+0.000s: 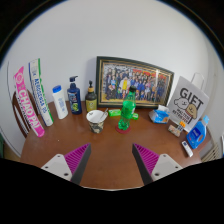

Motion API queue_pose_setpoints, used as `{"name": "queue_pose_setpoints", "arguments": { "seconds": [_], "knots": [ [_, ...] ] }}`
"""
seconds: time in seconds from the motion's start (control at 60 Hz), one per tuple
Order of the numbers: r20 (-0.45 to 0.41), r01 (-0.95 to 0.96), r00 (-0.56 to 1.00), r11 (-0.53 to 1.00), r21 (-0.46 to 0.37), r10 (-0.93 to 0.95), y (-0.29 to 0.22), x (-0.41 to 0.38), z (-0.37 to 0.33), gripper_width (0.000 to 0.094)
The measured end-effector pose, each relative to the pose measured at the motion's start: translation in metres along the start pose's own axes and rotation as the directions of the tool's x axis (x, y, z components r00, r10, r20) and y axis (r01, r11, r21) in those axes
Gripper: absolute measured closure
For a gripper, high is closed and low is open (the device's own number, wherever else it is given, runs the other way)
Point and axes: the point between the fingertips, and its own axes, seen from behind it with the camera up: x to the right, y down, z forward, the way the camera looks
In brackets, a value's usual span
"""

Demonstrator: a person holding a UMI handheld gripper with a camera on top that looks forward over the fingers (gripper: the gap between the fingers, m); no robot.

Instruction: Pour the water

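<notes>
A green plastic bottle (127, 108) stands upright on the brown wooden table (110, 150), well beyond my fingers. Just left of it sits a small pale cup (96, 120) with a dark inside. My gripper (112, 160) is open, its two fingers spread wide, and only bare tabletop lies between the pink pads (76, 158). Both bottle and cup are a good way ahead of the fingertips, roughly on the line between them.
Along the wall stand several bottles: a white one (59, 101), a dark blue one (74, 95) and a brown one (91, 96). A framed photo (133, 81) leans behind. Tall packages (30, 95) stand left; a gift bag (188, 102), a small bowl (160, 115) and blue items (197, 134) right.
</notes>
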Motion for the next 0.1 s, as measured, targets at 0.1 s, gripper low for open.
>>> {"name": "queue_pose_setpoints", "arguments": {
  "seconds": [0.1],
  "knots": [
    [0.000,0.016,1.000,1.000,0.016,-0.016,-0.0053,-0.0020,-0.0059,0.0082]
  ]
}}
